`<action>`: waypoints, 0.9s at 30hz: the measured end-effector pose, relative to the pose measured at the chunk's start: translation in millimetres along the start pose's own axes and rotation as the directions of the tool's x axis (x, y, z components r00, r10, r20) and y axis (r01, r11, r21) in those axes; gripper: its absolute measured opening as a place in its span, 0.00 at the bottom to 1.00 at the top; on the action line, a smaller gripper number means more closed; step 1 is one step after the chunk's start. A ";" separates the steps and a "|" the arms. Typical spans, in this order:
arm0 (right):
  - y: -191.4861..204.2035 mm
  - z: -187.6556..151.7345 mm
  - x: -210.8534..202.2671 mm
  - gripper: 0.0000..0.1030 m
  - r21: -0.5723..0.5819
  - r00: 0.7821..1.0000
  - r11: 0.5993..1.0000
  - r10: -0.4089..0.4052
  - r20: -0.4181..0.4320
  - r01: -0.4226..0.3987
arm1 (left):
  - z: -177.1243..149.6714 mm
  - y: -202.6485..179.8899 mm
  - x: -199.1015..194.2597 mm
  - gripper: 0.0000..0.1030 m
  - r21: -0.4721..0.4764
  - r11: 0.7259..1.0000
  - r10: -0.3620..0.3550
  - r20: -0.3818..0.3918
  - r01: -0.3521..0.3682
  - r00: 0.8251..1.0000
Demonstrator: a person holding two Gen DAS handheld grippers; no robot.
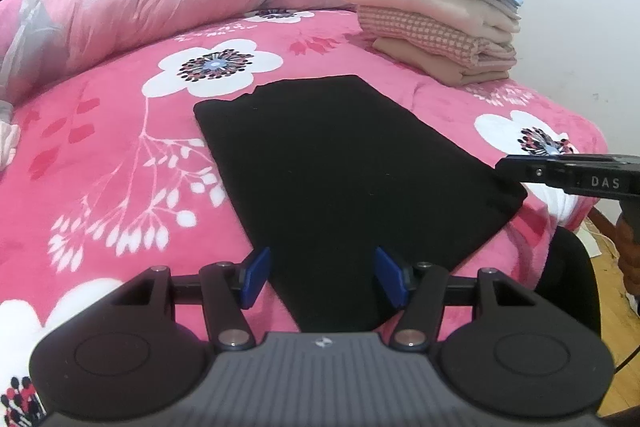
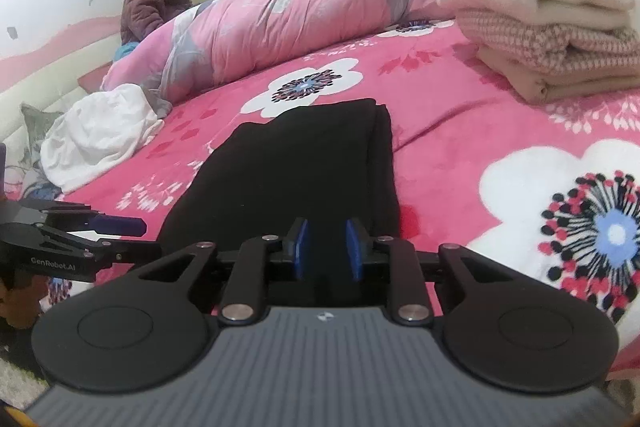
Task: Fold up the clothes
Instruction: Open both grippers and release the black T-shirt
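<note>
Folding of the black garment (image 1: 340, 163) is midway. Left gripper (image 1: 322, 277) gapes empty at its near hem; right gripper (image 2: 329, 247), narrowly parted, grips nothing. Next: pinch both near corners and carry them to the far edge.

The black garment's (image 1: 340, 167) near end is hidden behind the left gripper (image 1: 322, 277).

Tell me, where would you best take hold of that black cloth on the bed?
Probably at the near end of the black cloth, one corner each, coming in low from the bed's edge. It lies flat, its long side running away from both grippers, and that end sits right before the left gripper and right gripper.
</note>
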State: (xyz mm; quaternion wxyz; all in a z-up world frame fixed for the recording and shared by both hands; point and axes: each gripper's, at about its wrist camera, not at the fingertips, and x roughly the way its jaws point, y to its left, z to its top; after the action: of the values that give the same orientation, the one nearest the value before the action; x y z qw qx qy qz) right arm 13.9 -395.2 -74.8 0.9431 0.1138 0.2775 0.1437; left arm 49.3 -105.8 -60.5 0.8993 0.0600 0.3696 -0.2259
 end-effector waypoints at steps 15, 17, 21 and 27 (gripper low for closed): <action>16.8 4.3 22.4 0.27 0.018 0.997 0.997 0.079 0.008 -0.079 | 13.3 -9.5 23.8 0.77 -0.015 0.986 0.161 -0.104 -0.163 0.982; 17.7 3.8 26.6 0.27 0.004 0.997 0.997 0.075 -0.002 -0.075 | 13.4 -12.1 27.5 0.77 -0.008 0.984 0.173 -0.119 -0.175 0.978; 10.6 0.2 32.7 0.27 -0.017 0.999 0.999 0.029 -0.027 -0.030 | 14.2 -15.3 31.6 0.80 0.003 0.980 0.196 -0.126 -0.197 0.972; -10.7 -3.9 27.2 0.26 0.052 1.000 0.999 0.005 -0.017 -0.004 | 15.6 -18.3 34.7 0.81 0.008 0.976 0.218 -0.139 -0.219 0.966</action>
State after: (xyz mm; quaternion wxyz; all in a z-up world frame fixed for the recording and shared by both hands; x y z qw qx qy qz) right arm 35.9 -395.6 -94.5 0.9371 0.1378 0.2888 0.1396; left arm 72.7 -138.9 -72.3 0.8911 0.1125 0.4232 -0.1193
